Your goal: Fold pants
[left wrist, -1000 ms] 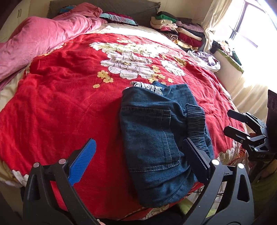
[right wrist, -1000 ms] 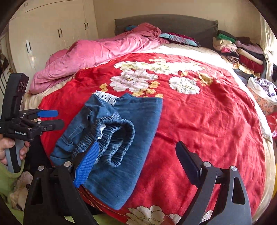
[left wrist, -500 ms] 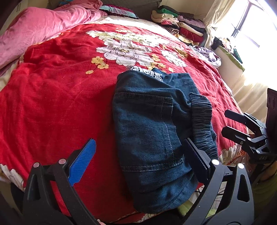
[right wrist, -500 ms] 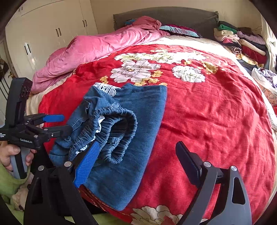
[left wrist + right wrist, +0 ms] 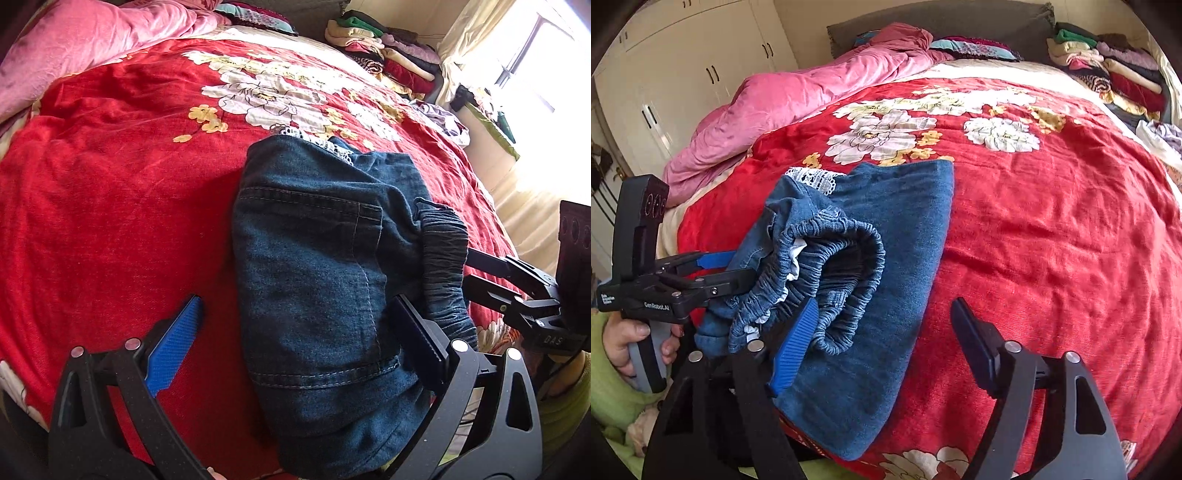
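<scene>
Closest to me, at the near edge of the bed, the left gripper [image 5: 295,343] stands wide, its blue pad on the red cover to one side and its black finger against the other side of the pants [image 5: 325,280]. The denim lies between the jaws, but nothing pinches it that I can see. The right gripper [image 5: 882,332] is beside it, with its jaws closing; its blue pad sits against the gathered elastic waistband [image 5: 846,266], while the black finger hangs over bare bedspread [image 5: 1052,229], so I judge that nothing is clamped there yet. A hand [image 5: 626,341] in a green sleeve holds the left tool's handle.

The pants themselves lie on the near part of the bedspread, already doubled into a compact bundle. A back pocket faces up, the waistband is rolled at the right side, and a strip of white lace trim [image 5: 814,179] peeks out at the far end. The folding looks mostly done to me; what seems left is tidying the bulging waistband side, pressing the bundle flat and perhaps moving it away.

Further back lies a crumpled pink quilt [image 5: 798,99], and at the head of the bed stands a stack of folded clothes [image 5: 1108,66], a likely destination.
</scene>
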A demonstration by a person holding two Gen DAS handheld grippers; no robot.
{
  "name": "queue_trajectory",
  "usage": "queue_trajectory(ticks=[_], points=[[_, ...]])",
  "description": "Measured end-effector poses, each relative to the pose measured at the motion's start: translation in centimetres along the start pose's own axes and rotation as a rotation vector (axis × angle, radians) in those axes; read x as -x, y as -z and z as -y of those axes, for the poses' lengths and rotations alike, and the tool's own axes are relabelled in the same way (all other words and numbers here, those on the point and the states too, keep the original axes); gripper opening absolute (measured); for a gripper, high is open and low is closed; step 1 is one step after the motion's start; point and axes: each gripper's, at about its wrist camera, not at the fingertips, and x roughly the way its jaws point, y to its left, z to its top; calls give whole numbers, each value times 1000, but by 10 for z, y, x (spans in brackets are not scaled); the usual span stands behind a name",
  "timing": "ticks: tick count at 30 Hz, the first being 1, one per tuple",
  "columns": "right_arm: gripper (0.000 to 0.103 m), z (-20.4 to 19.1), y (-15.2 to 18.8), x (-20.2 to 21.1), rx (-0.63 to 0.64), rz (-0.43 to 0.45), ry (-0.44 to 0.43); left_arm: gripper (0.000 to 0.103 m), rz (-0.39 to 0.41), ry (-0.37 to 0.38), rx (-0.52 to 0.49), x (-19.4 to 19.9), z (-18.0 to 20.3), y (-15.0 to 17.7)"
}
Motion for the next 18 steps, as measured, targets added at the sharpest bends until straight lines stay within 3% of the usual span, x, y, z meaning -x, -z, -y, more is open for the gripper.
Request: queue_trajectory(ticks=[7, 10, 18], points=[[71, 2, -1, -14, -26, -29, -20, 88, 13, 36, -5, -5, 4, -4], [71, 2, -1, -19, -32, -37, -30, 80, 7, 49, -17, -8, 7, -4], [71, 1, -6, -31, -28, -40, -50, 80, 5, 56, -18, -15, 7, -7]])
